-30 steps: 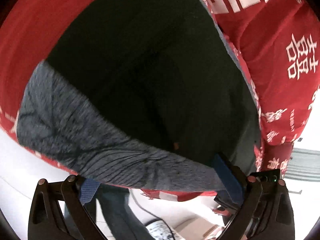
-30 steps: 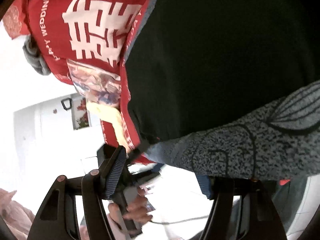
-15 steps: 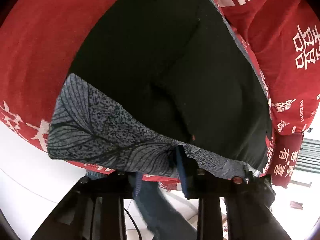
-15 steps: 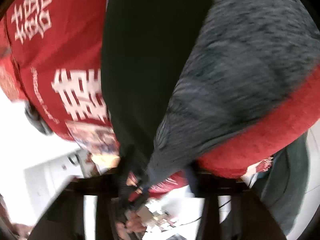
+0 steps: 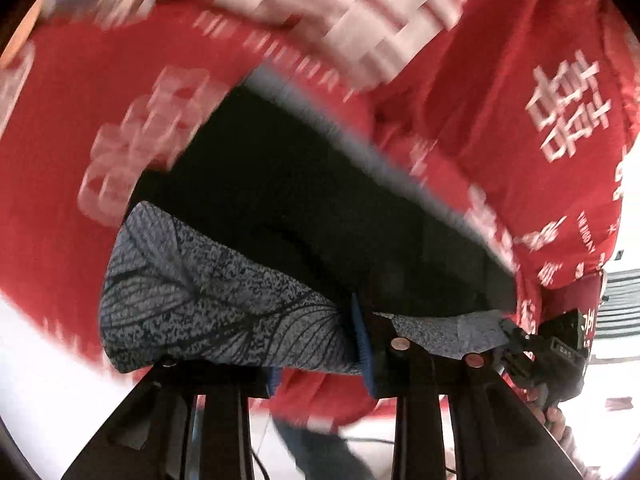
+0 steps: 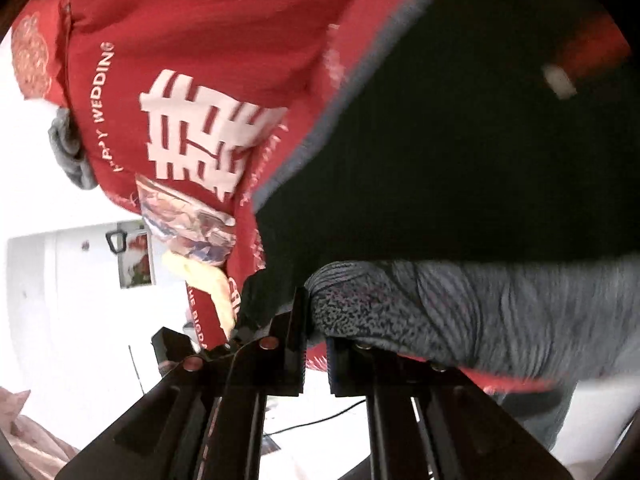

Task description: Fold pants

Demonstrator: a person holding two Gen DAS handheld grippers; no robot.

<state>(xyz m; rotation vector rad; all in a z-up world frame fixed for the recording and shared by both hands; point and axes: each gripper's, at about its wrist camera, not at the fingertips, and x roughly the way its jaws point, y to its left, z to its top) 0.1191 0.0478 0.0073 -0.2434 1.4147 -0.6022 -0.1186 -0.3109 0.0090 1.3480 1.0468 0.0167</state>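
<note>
Both tools clench the grey leaf-patterned hem of the black fabric pants (image 5: pixel 304 216): left tool (image 5: pixel 320 360) mid-hem, right tool (image 6: pixel 316 344) at its corner. Pants lie on the red printed bedspread (image 5: pixel 500 92); soft, light, likely droopy, so gripping the thick hem looks soundest.

The left claw (image 5: pixel 320 344) sits at 6 o'clock in its own view, pointing steeply down, its jaws clamped on the pants (image 5: pixel 224 292) hem. The right claw (image 6: pixel 316 344) also sits at 6 o'clock in its view, tilted down less steeply, jaws closed on the same grey hem. A hand (image 5: pixel 560 420) shows at 4 o'clock in the left view.
</note>
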